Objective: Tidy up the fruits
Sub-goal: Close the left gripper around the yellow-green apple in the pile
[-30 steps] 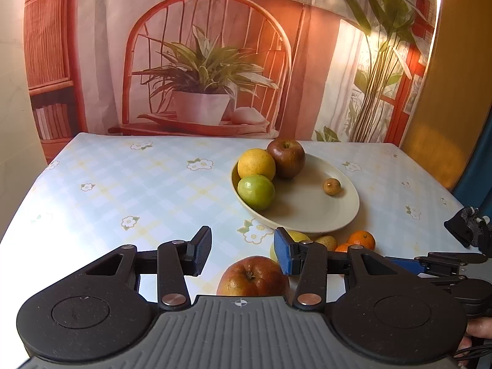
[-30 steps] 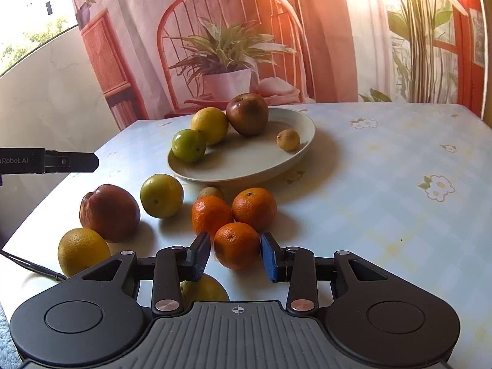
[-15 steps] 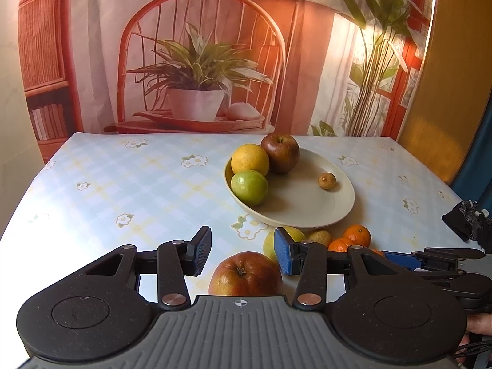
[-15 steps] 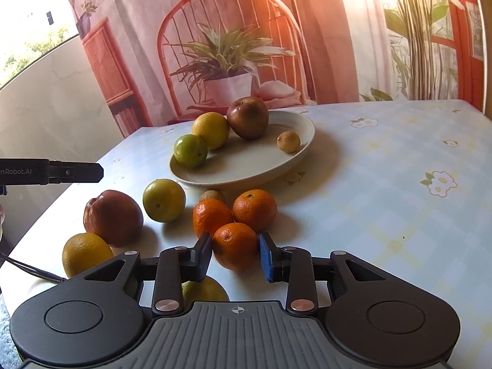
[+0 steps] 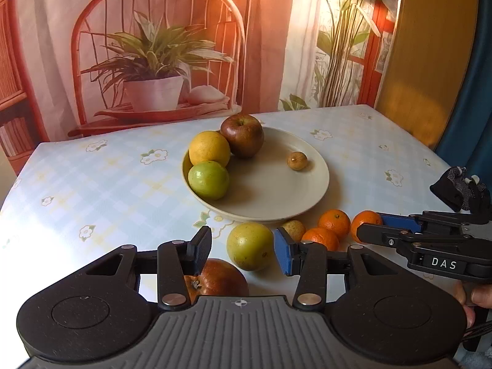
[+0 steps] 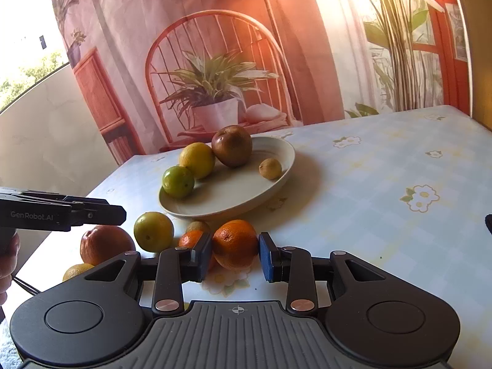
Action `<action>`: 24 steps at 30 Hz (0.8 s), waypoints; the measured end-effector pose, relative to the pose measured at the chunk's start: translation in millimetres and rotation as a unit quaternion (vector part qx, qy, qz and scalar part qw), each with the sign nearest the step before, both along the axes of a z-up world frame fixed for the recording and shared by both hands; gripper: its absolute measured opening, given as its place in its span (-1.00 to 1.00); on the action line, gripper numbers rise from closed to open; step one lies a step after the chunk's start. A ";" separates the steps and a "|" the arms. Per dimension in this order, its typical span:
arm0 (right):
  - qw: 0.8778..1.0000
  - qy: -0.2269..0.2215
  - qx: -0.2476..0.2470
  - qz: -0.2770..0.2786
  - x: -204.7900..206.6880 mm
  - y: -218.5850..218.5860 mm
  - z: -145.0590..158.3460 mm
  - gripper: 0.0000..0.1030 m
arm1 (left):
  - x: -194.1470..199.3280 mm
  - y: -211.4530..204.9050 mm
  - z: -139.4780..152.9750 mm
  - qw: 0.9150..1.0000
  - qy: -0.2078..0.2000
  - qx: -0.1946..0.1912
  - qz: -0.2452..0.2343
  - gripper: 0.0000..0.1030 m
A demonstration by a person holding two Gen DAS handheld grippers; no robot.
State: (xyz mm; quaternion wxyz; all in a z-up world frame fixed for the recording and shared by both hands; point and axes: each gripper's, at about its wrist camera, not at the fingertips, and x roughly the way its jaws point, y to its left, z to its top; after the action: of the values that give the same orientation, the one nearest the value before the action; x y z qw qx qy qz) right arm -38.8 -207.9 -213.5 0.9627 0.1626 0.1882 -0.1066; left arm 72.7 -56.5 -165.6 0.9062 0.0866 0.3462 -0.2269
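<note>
The right gripper pinches a mandarin just off the plate's near rim, while the left gripper hangs spread and empty over a green fruit. A round skin could squirt from the pads — a lift might nudge neighbouring mandarins toward the table's near edge. The plate's middle and the table's right side lie bare — room to travel.

The place looks like a home dining corner staged for recording. A table wears a pale checked cloth printed with small flowers, and a cream plate of fruit sits on it. Behind hangs a printed backdrop picturing a wicker chair, a potted plant and a lamp. At the far left of the right wrist view, daylight and greenery show outdoors.
</note>
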 end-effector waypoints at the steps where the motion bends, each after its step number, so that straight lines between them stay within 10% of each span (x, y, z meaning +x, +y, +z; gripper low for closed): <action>1: 1.000 -0.003 -0.001 -0.001 -0.9 0.1 -0.4 -0.42 | 2.3 -3.6 -1.1 1.000 0.002 0.004 -0.004 -0.08; 24: 1.000 -0.024 0.000 -0.006 -6.9 -9.4 -5.9 -0.42 | 36.0 -33.1 -26.0 0.996 0.085 0.036 -0.021 -0.09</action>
State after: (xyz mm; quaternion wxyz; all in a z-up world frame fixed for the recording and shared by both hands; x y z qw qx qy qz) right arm -45.6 -217.3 -219.4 0.9663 0.1658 0.1642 -0.1087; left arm 108.8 -89.6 -191.6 0.8650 0.1064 0.4279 -0.2395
